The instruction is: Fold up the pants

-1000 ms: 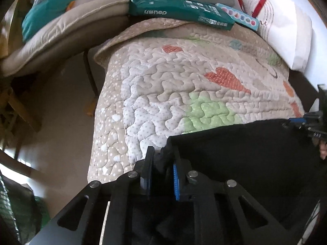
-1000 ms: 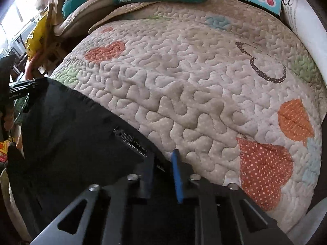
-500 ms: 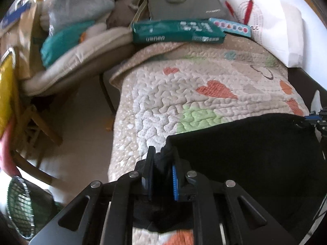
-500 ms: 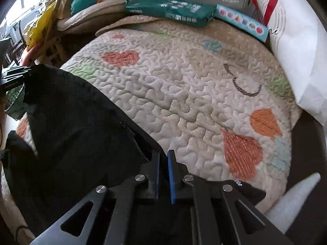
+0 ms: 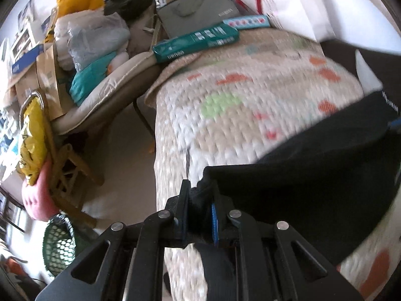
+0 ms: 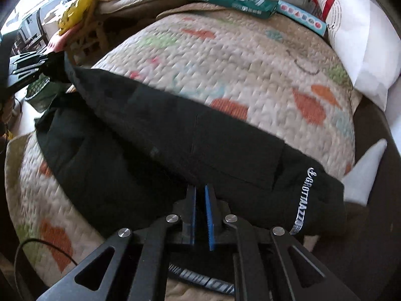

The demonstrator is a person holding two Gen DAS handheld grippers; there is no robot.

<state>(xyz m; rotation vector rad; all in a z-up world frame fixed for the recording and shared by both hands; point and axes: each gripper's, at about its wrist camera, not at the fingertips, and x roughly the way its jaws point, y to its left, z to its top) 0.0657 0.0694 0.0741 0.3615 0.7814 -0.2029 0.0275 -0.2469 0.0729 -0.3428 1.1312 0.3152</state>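
Both wrist views now sit higher and farther back than half a second ago, so more of the black fabric pants point(image 6: 155, 135) and the floor at lower left shows. Left gripper point(image 5: 198, 213) is clamped on a bunched corner of the pants at lower centre. Right gripper point(image 6: 199, 213) has its blue pads nearly together with the pants edge between them, gripping it. The pants hang stretched across the quilted beige bedspread with orange and green patches point(image 5: 225, 115). Motion blur smears the quilt pattern. White lettering on the pants, lower right of the right view, is only partly legible. Only that view shows the left gripper at upper left. A green flat package point(image 5: 195, 41) carries unreadable print.
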